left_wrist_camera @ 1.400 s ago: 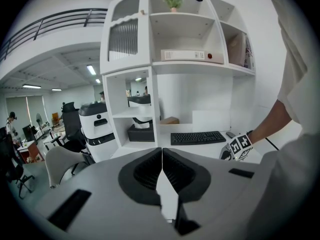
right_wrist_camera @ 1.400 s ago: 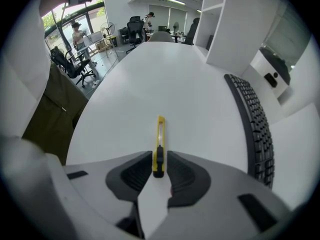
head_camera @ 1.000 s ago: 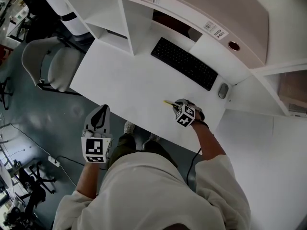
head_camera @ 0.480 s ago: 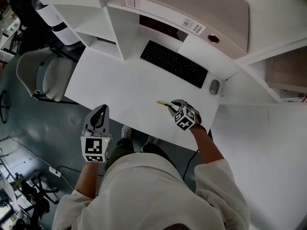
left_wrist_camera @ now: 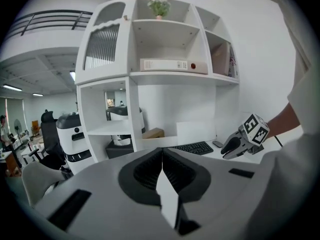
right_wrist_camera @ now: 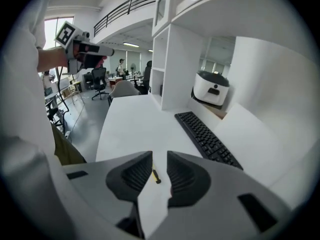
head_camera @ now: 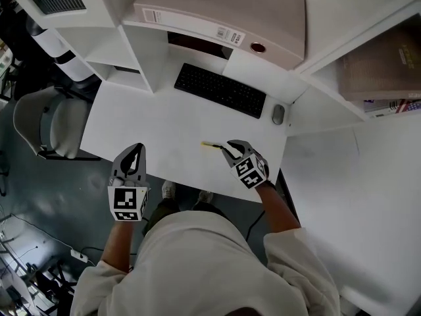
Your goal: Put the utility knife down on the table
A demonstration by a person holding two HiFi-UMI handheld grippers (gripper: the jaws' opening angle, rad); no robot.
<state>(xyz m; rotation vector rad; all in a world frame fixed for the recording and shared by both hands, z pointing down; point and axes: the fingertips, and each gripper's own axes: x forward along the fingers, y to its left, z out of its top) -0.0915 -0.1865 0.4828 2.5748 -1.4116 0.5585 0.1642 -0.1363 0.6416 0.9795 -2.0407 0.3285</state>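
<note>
The utility knife [head_camera: 211, 145], slim and yellow with a dark end, lies flat on the white table [head_camera: 151, 117] near its front edge. My right gripper [head_camera: 227, 147] stands just behind it, open, with nothing between its fingers. In the right gripper view the utility knife [right_wrist_camera: 156, 175] shows on the table through the gap of the right gripper [right_wrist_camera: 159, 160]. My left gripper [head_camera: 135, 152] hangs off the table's front left edge, above the floor. In its own view the left gripper [left_wrist_camera: 162, 153] is shut and holds nothing, and the right gripper [left_wrist_camera: 231, 147] shows at the right.
A black keyboard [head_camera: 220, 89] and a grey mouse [head_camera: 278, 114] lie at the back of the table under a white shelf unit [head_camera: 141, 41] that carries a binder [head_camera: 223, 12]. A grey chair [head_camera: 49, 120] stands at the left. My legs are below the table's front edge.
The knife stuck out of the right gripper's tips before; now it lies on the table, apart from the open jaws. The head view has shifted. The left gripper has barely moved.
</note>
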